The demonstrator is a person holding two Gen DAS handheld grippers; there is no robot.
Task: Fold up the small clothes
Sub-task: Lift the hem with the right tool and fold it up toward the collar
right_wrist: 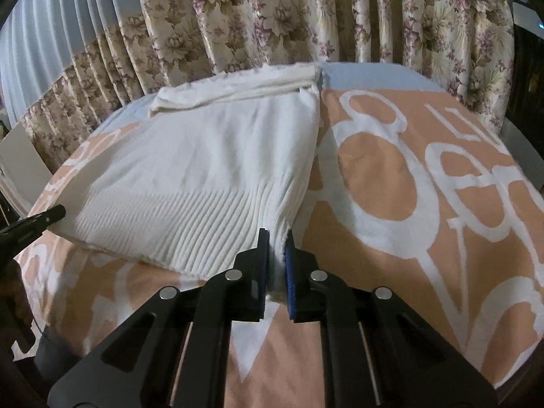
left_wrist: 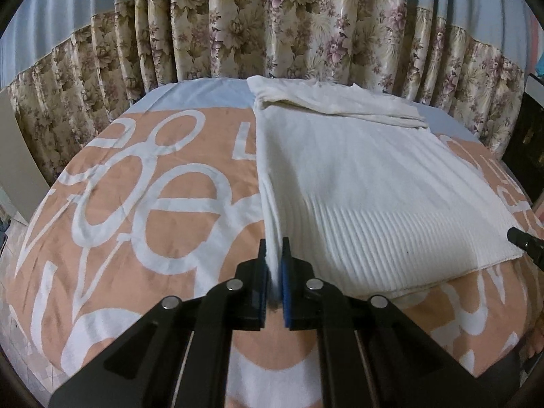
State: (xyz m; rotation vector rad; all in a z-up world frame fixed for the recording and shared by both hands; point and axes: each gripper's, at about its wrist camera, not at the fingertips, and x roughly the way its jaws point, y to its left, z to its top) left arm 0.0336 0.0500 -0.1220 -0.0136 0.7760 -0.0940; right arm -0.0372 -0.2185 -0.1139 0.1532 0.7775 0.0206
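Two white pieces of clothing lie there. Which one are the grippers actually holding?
The big ribbed white sweater: the left gripper and right gripper pinch its near hem corners. The smaller folded cream garment lies untouched at the sweater's far end, by the curtain.

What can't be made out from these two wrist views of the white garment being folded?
- Near corners of the white garment: pinched inside the left gripper and right gripper, hidden by the blue pads.
- Its sleeves and neckline: tucked under the folded far band.
- Underside on the patterned bedspread: covered by the garment itself.
- Each opposite gripper: cut off by the frame edge.
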